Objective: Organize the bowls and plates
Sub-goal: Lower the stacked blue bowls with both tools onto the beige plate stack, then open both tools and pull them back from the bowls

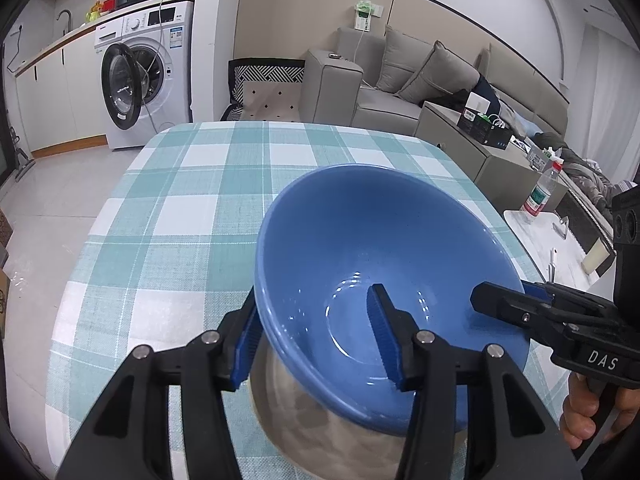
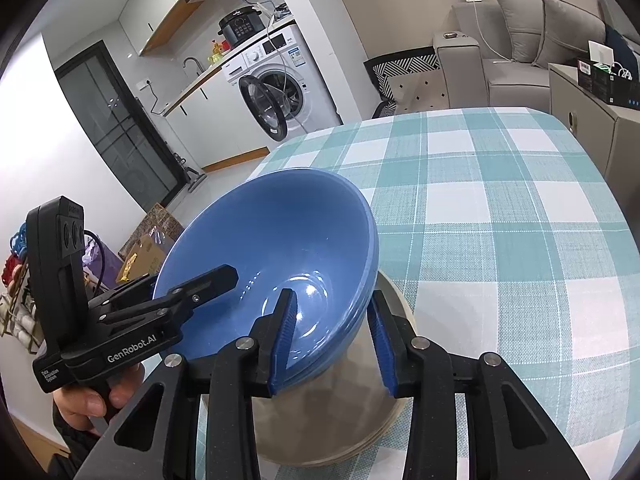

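Both the left tool point(image 1: 316, 336) and right tool point(image 2: 334, 340) are straddling opposite rims of the glossy blue ceramic bowl point(image 1: 372, 264), jaws parted, pads not pressing it, above the beige plate point(image 2: 360, 420).

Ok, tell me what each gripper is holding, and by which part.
Nothing is gripped: the left gripper and right gripper each straddle the rim of the blue bowl, jaws open.

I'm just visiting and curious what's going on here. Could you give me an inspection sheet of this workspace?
Surface: teal-and-white checked tablecloth, lying flat.
Job's things: nested blue ceramic bowls sit on stacked beige plates.
Clutter: nothing seen.
Tools: left tool and right tool both open, each straddling the bowls' rim.
Cables: white cable hanging over the white washing machine.
Surroundings: grey sofa.
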The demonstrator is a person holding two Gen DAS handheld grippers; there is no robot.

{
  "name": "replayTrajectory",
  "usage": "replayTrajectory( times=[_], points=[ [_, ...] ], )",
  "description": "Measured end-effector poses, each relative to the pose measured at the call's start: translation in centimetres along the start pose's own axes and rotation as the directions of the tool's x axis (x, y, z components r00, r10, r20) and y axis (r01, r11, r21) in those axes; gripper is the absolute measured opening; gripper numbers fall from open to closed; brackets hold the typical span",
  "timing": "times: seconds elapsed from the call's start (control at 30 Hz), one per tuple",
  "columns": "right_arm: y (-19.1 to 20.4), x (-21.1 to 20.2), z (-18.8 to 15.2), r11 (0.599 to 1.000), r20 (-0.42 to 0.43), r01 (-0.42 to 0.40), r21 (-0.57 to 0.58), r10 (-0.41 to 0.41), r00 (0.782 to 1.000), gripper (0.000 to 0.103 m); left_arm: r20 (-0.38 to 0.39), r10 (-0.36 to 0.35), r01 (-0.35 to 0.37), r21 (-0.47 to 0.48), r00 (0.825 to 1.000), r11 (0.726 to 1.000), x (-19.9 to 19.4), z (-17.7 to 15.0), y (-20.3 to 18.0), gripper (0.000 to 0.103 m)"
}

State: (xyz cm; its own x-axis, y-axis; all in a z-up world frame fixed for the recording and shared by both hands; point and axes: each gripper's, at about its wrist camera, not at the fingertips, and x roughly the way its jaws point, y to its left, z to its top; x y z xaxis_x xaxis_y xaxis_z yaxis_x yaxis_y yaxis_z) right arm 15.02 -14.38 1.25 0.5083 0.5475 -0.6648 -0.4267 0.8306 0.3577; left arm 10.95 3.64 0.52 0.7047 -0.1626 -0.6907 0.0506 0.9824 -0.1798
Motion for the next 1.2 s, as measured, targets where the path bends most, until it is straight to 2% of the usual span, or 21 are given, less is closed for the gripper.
replayTrajectory(
  times=[0.07, 0.13, 0.23, 0.3, 0.33, 0.4, 0.47, 0.5, 0.63, 0.83, 0.93, 1.07, 1.2],
  points=[
    [0.3, 0.0, -0.1, 1.000, 0.000, 0.006, -0.015, -0.006, 1.000, 0.042, -0.001, -0.001, 0.001, 0.012, 1.000, 1.000, 0.0, 0.0, -0.2, 0.054],
    [0.6, 0.1, -0.1, 0.999, -0.001, 0.002, -0.033, -0.002, 1.000, 0.048, 0.008, 0.001, -0.001, 0.017, 1.000, 1.000, -0.4, 0.0, -0.2, 0.061],
    [0.8, 0.0, -0.2, 0.999, 0.001, 0.008, -0.053, -0.008, 1.000, 0.062, 0.022, -0.005, 0.005, 0.015, 1.000, 1.000, -1.0, 0.1, 0.0, 0.063],
    [0.9, -0.2, -0.2, 0.998, 0.009, 0.014, -0.063, -0.014, 1.000, 0.076, 0.036, 0.003, -0.004, 0.020, 0.999, 1.000, -1.5, 0.2, 0.2, 0.071],
    [0.9, -0.3, -0.2, 0.998, 0.012, 0.012, -0.066, -0.011, 1.000, 0.078, 0.053, 0.009, -0.011, 0.023, 0.999, 1.000, -2.0, 0.2, 0.2, 0.079],
    [0.7, -0.5, -0.1, 0.997, 0.016, 0.012, -0.071, -0.011, 1.000, 0.084, 0.075, 0.011, -0.013, 0.028, 0.997, 1.000, -2.7, 0.2, 0.4, 0.084],
    [0.7, -0.7, 0.0, 0.996, 0.023, 0.023, -0.085, -0.022, 1.000, 0.087, 0.090, 0.014, -0.018, 0.040, 0.996, 0.999, -3.3, 0.1, 0.5, 0.097],
    [0.7, -0.9, -0.1, 0.995, 0.028, 0.029, -0.096, -0.027, 0.999, 0.090, 0.107, 0.022, -0.028, 0.049, 0.994, 0.998, -3.8, 0.1, 0.4, 0.101],
    [0.7, -1.6, -0.4, 0.991, 0.051, 0.039, -0.126, -0.033, 0.998, 0.102, 0.173, 0.065, -0.082, 0.095, 0.983, 0.992, -5.1, -0.5, 0.4, 0.103],
    [0.7, -2.7, -1.2, 0.981, 0.106, 0.052, -0.186, -0.032, 0.994, 0.102, 0.231, 0.118, -0.154, 0.147, 0.966, 0.977, -6.1, -1.4, 0.5, 0.103],
    [0.5, -3.4, -1.8, 0.980, 0.145, 0.049, -0.194, -0.021, 0.989, 0.102, 0.264, 0.118, -0.159, 0.138, 0.957, 0.978, -6.5, -2.0, 1.1, 0.103],
    [0.1, -4.1, -2.7, 0.980, 0.191, 0.037, -0.194, 0.001, 0.982, 0.102, 0.323, 0.164, -0.208, 0.108, 0.932, 0.972, -7.1, -2.8, 2.0, 0.103],
    [-0.1, -4.4, -4.3, 0.974, 0.226, 0.048, -0.221, 0.004, 0.974, 0.102, 0.343, 0.175, -0.219, 0.095, 0.923, 0.971, -7.4, -3.9, 2.7, 0.103]
  ],
)
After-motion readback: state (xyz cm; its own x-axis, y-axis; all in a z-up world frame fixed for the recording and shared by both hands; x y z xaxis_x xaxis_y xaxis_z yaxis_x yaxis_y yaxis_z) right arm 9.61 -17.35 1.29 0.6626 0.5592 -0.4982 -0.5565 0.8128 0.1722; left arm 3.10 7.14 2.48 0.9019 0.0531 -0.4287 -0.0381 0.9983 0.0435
